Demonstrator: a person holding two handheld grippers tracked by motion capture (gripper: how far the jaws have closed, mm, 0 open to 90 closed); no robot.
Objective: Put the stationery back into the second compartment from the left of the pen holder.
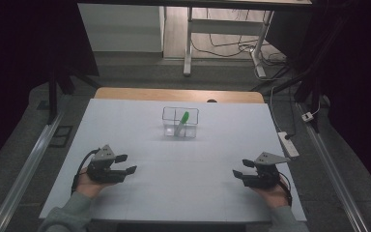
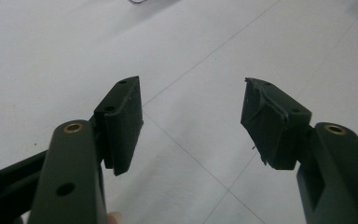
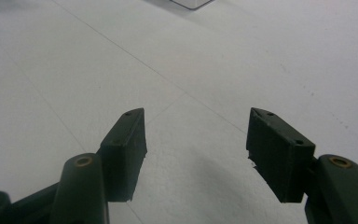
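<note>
Left gripper (image 1: 126, 164) held low over the near left of the white table (image 1: 188, 193), jaws spread wide with nothing between them — bare tabletop alone seen through the gap in the left gripper view (image 2: 192, 122). Right gripper (image 1: 237, 173) likewise low at the near right, jaws apart and empty, pointing in toward the middle; in the right gripper view (image 3: 196, 148) just white surface and faint ruled lines between the pads. Both gripped from behind by hands coming in from the near edge, grey sleeves at the wrists. Farther out, well apart from both grippers — a clear divided container (image 1: 166, 126) standing past the middle of the table, with a green-capped marker (image 1: 181, 123) leaning tilted inside it, cap end up. Which compartment: cannot tell.
</note>
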